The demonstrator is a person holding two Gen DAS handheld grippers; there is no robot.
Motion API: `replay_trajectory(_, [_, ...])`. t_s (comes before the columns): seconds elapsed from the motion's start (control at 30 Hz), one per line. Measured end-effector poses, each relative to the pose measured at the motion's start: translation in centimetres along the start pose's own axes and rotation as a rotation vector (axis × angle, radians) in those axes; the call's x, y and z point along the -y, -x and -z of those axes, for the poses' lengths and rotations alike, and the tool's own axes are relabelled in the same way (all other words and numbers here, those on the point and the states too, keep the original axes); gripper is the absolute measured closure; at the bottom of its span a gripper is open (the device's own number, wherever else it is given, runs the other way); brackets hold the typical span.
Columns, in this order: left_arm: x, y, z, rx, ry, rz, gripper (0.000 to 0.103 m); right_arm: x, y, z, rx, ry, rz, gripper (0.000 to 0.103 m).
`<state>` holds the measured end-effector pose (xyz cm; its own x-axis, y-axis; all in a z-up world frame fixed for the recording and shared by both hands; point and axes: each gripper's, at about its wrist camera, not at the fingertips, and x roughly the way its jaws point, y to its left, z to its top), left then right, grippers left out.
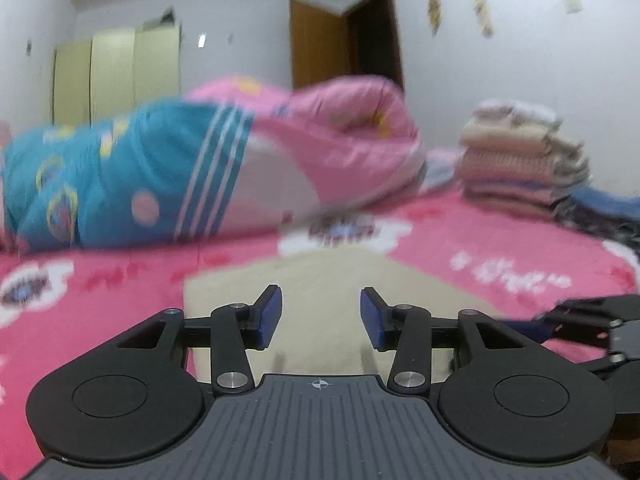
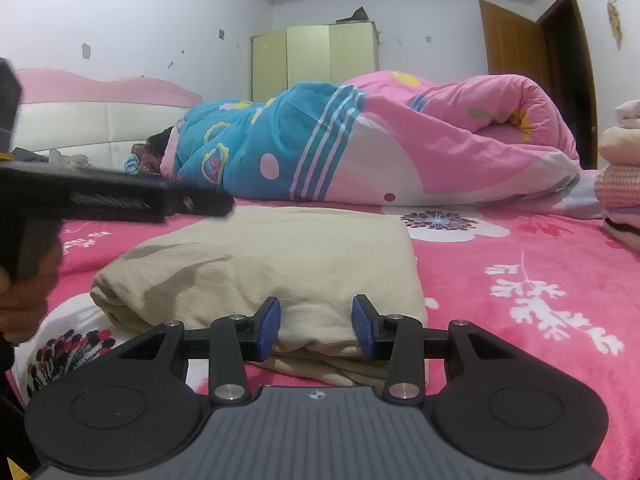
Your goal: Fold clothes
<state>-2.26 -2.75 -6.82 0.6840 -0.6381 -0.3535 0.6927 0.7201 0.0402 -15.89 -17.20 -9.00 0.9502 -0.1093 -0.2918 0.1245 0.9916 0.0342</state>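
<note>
A beige garment (image 2: 260, 264) lies folded into a thick rectangle on the pink flowered bed sheet (image 2: 520, 248). My right gripper (image 2: 318, 326) is low at its near edge. The pads stand on either side of the folded edge without pinching it. The left gripper (image 1: 320, 316) hovers open over the same beige garment (image 1: 320, 276), with nothing between its blue pads. This view is blurred. In the right wrist view the left gripper (image 2: 216, 202) reaches in from the left above the garment's far corner, and a hand (image 2: 24, 280) holds it.
A rolled pink and blue quilt (image 2: 400, 140) lies across the bed behind the garment. A stack of folded clothes (image 1: 520, 160) stands at the right. Behind are a white headboard (image 2: 100, 120), a pale wardrobe (image 2: 316, 60) and a brown door (image 2: 516, 44).
</note>
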Motion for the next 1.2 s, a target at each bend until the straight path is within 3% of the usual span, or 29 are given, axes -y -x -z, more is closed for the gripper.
replay_trajectory(0.07, [-0.5,-1.4,0.6,-0.087,0.053,0.003,0.06,0.0,0.0,0.0,-0.003,0.004,0.0,0.061])
replay_trajectory(0.33, [-1.4,-1.6,0.9,-0.139,0.153,0.006,0.058,-0.2,-0.1,-0.3,-0.019,0.02,0.007,0.06])
replay_trajectory(0.73, [-0.4,-2.1,-0.5,-0.22,0.155,-0.076,0.056,-0.3,-0.2,-0.9,-0.048,0.036,0.002,0.06])
replay_trajectory(1.2, [0.7,-2.3,-1.1,-0.271,0.128,-0.14,0.052,0.0,0.1,-0.2,-0.019,0.045,-0.017,0.06])
